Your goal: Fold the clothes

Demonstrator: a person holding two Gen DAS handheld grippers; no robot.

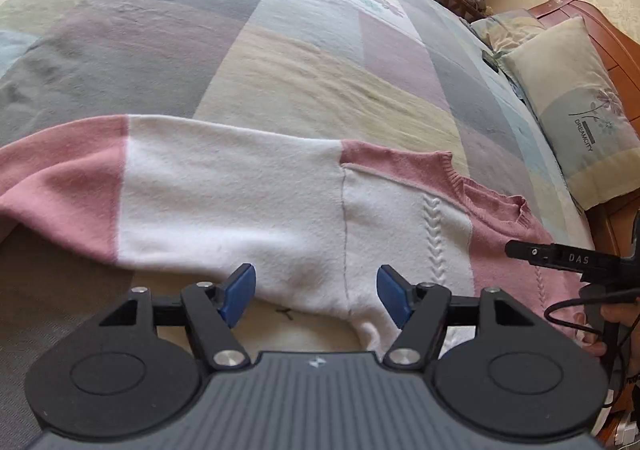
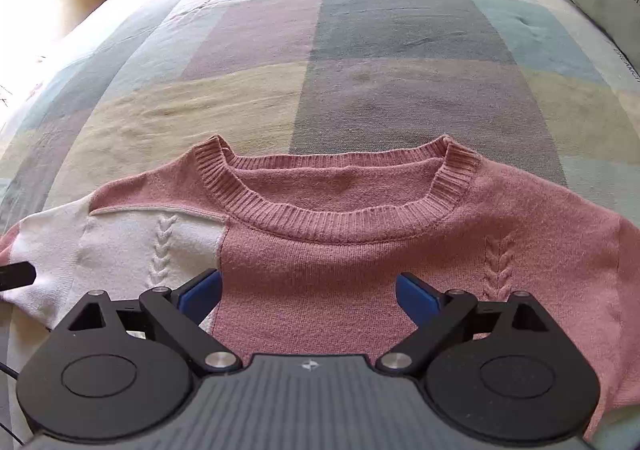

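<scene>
— Two grippers hovering over one sweater, lying flat and face up on the bed, collar toward the far edge, hem side toward the near edge.

— Left gripper hanging just above the white underarm, blue pads spread apart, nothing pinched between them?

— Exactly; standing fairly wide, cloth beneath but not gripped. Right gripper spread wider yet, poised over the pink chest just below the collar, also holding nothing.

— Lying which way, the sleeve?

— Stretching sideways along the bed, away from the body toward the left-hand edge, pink cuff end farthest out, long axis running across the left gripper's view rather than along it.

— Nearer to which hand, then?

— Plainly the left; the right sitting over the middle of the body, its dark finger showing at the far right of the left view. Probably calling for a pinch on that sleeve and a sweep inward across the chest.
</scene>
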